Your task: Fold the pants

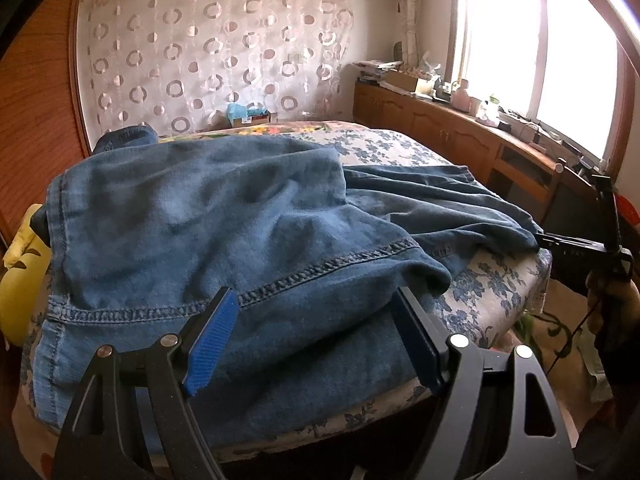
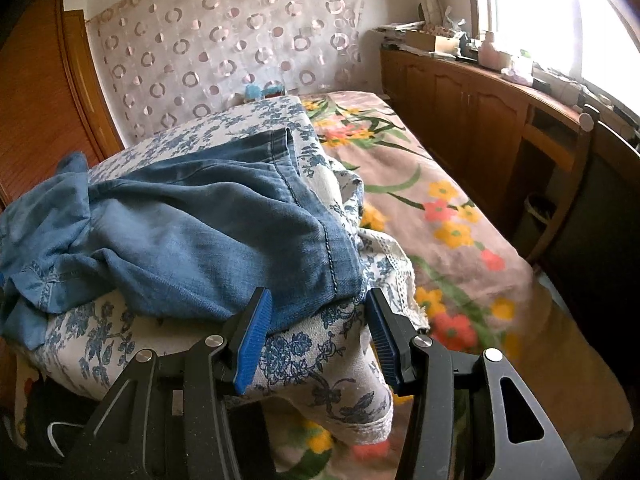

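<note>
1. The left gripper (image 1: 312, 320), black with ribbed blue pads, stands wide open. Its jaws straddle the near edge of the pants without pressing on the cloth, and it holds nothing.

2. The right gripper (image 2: 316, 320), of the same make, is about half open. Its pads sit either side of the near hem corner of a pant leg; cloth lies between them, but no pad is seen pinching it.

3. In the left wrist view the right gripper (image 1: 560, 242) also appears at the far right, close to the tip of the leg, with a hand (image 1: 608, 304) below it. Whether it touches the denim there cannot be told.

4. The faded blue denim pants (image 1: 192, 216) lie rumpled on a white cushion printed with blue flowers (image 1: 496, 280). The upper part, with a heavy chain-stitched seam, is bunched before the left gripper.

5. The long axis of the pants runs across the cushion, from the bunched part on the left to the leg (image 1: 460, 204) stretching away to the right. In the right wrist view the leg (image 2: 224, 224) points its stitched hem toward the camera, and a second hem lies further back.

6. The cushion rests on a bed covered by a pinkish sheet with yellow and red flowers (image 2: 440, 208).

7. Beyond are a sheer curtain with ring patterns (image 1: 216, 48), a low wooden cabinet (image 1: 440, 120) with clutter on top, and a bright window (image 1: 560, 40).
</note>
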`<action>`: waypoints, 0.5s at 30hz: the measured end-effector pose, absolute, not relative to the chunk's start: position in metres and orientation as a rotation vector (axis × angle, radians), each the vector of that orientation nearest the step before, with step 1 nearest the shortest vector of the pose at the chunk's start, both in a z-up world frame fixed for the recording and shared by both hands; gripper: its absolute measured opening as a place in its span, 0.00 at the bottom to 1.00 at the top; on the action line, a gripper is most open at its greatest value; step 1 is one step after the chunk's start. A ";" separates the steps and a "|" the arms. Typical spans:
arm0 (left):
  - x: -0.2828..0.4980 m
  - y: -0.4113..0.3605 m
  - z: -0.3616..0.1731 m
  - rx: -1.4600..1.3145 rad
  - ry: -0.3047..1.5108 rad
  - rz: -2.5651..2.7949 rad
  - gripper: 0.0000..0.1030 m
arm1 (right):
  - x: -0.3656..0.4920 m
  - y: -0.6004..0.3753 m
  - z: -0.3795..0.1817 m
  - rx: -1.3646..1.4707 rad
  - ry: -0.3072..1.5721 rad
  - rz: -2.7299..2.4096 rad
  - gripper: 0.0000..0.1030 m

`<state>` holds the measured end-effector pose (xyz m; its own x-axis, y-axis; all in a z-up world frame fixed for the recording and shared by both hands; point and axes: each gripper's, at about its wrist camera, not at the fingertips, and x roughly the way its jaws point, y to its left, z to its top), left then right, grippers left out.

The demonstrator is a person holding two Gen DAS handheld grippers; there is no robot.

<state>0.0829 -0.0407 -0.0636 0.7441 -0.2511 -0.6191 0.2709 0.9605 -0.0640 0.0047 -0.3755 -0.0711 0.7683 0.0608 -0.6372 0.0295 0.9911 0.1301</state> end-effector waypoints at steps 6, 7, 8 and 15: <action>0.083 -0.042 -0.065 0.030 0.676 -0.284 0.77 | -0.001 -0.379 -0.072 0.090 0.650 -0.024 0.20; 0.083 -0.042 -0.065 0.030 0.676 -0.284 0.77 | -0.003 -0.380 -0.071 0.096 0.641 -0.012 0.20; 0.083 -0.042 -0.065 0.029 0.677 -0.283 0.77 | -0.005 -0.380 -0.071 0.096 0.635 -0.008 0.19; 0.081 -0.040 -0.069 0.020 0.683 -0.280 0.77 | -0.007 -0.380 -0.072 0.110 0.628 0.025 0.16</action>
